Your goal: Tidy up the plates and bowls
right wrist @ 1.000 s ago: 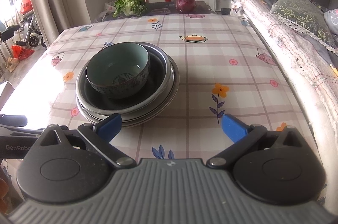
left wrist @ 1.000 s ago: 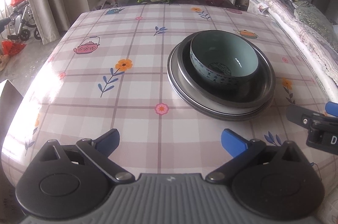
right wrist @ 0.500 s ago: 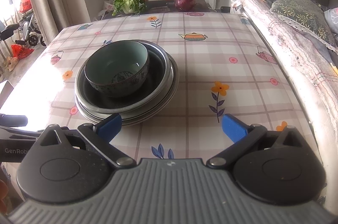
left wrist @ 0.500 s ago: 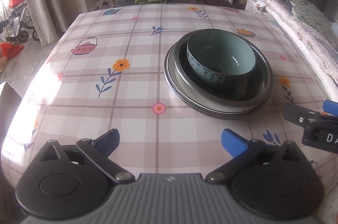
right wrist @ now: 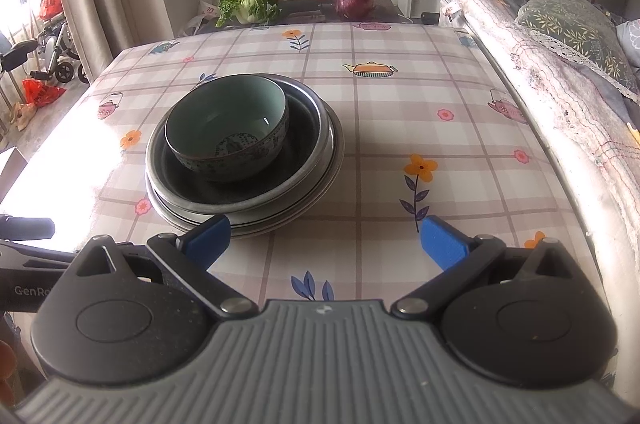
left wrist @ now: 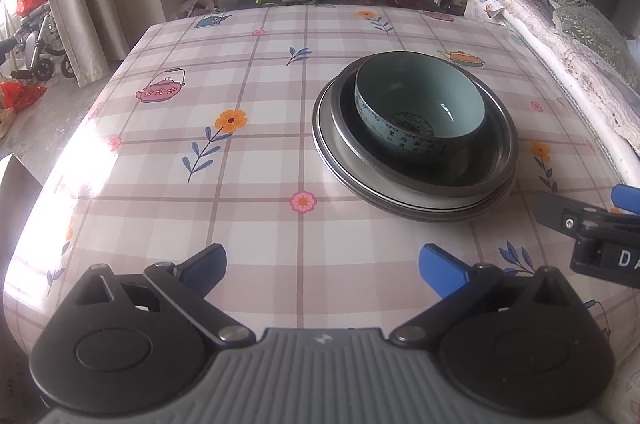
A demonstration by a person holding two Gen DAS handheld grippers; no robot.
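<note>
A pale green patterned bowl (left wrist: 420,112) (right wrist: 228,132) sits inside a metal bowl (left wrist: 500,160) (right wrist: 304,144) that rests on stacked plates (left wrist: 400,204) (right wrist: 328,176) on the checked tablecloth. My left gripper (left wrist: 322,266) hovers open near the table's front edge, left of the stack, with nothing between its blue fingertips. My right gripper (right wrist: 324,240) is open too, just in front of the stack, its left fingertip (right wrist: 208,240) close to the plates' near rim. Part of the right gripper shows at the right edge of the left wrist view (left wrist: 592,224).
The table (left wrist: 240,184) (right wrist: 460,152) carries only the stack. A cabbage (right wrist: 248,4) and a red onion (right wrist: 354,0) lie on a dark cabinet behind. A blanket-covered sofa (right wrist: 540,56) runs along the right side. Curtains and a wheelchair (left wrist: 36,44) stand at left.
Both grippers have drawn back slightly and risen; the stack appears a little farther away. Bowl and plates have not moved.
</note>
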